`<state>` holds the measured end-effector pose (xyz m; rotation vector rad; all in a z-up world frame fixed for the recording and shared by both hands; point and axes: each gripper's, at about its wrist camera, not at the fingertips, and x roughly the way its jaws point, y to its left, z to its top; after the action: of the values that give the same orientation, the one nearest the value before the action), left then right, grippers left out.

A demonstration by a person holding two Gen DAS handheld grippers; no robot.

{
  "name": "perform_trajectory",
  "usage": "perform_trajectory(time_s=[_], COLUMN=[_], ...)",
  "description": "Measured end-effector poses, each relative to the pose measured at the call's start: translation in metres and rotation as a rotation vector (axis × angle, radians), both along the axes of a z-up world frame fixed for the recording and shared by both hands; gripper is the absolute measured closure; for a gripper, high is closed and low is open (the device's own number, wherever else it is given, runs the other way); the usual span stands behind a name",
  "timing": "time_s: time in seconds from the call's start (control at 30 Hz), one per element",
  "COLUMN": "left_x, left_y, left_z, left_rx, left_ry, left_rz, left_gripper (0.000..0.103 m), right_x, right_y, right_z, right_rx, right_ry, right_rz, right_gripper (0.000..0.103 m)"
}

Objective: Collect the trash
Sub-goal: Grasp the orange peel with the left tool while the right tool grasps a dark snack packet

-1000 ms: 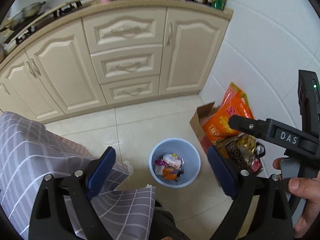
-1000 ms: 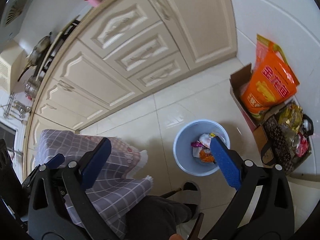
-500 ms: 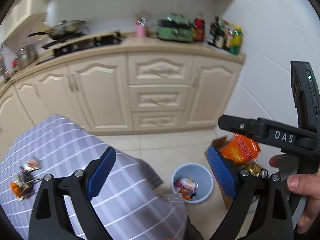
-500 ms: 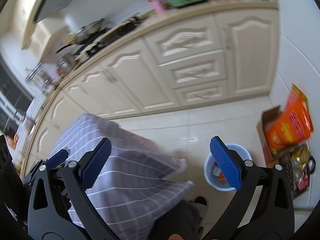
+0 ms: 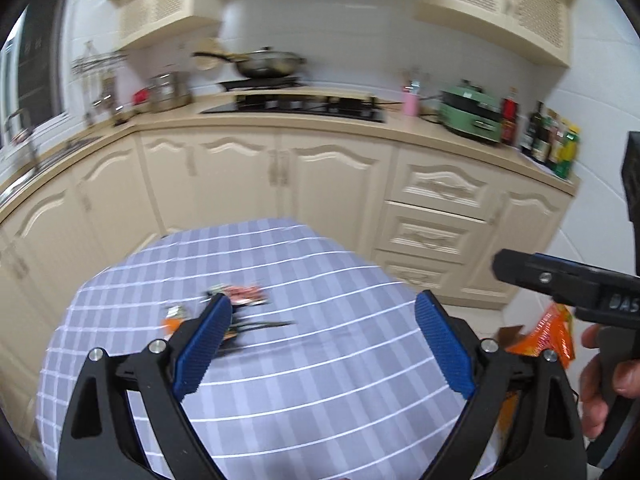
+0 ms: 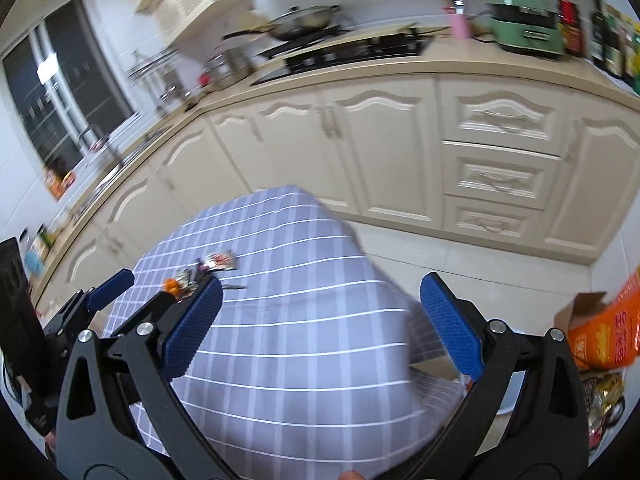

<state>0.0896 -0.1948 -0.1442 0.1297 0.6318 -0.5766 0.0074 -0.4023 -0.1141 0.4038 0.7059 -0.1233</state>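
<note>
Grey-checked cloth point(image 5: 320, 360) is seen covering the worktop, and on it, toward the far left, a small cluster of trash point(image 5: 240, 294) is left lying — crumpled wrappers in red, orange and dark tones, blurred too much for the pieces to be told apart. The left gripper point(image 5: 324, 344) is held above the cloth with its blue pads spread wide and nothing between them; its left pad is seen just in front of the cluster. The right gripper point(image 6: 320, 320) is likewise held wide apart and empty, with the trash point(image 6: 204, 268) beyond its left pad. Both are presumably kept spread so that a wrapper can be straddled. An orange bag point(image 6: 608, 340) is seen in a cardboard box by the wall — no bin is in view.
</note>
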Motion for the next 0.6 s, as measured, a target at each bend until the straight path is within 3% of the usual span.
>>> perform_trajectory(time_s=[0.13, 0.33, 0.6], left_x=[0.024, 0.064, 0.110], left_y=[0.046, 0.089, 0.078], left_z=[-0.012, -0.044, -0.085], left_rx=[-0.004, 0.052, 0.140], left_ry=[0.015, 0.064, 0.121], left_rz=[0.097, 0.210, 0.193], left_gripper=[0.012, 0.012, 0.013], right_x=[0.018, 0.043, 0.076], right_y=[0.030, 0.062, 0.077], right_z=[-0.005, -0.020, -0.042], right_rx=[-0.015, -0.021, -0.006], right_ry=[0.014, 0.049, 0.094], right_rz=[0.055, 0.123, 0.164], right_gripper=[0.006, 0.006, 0.006])
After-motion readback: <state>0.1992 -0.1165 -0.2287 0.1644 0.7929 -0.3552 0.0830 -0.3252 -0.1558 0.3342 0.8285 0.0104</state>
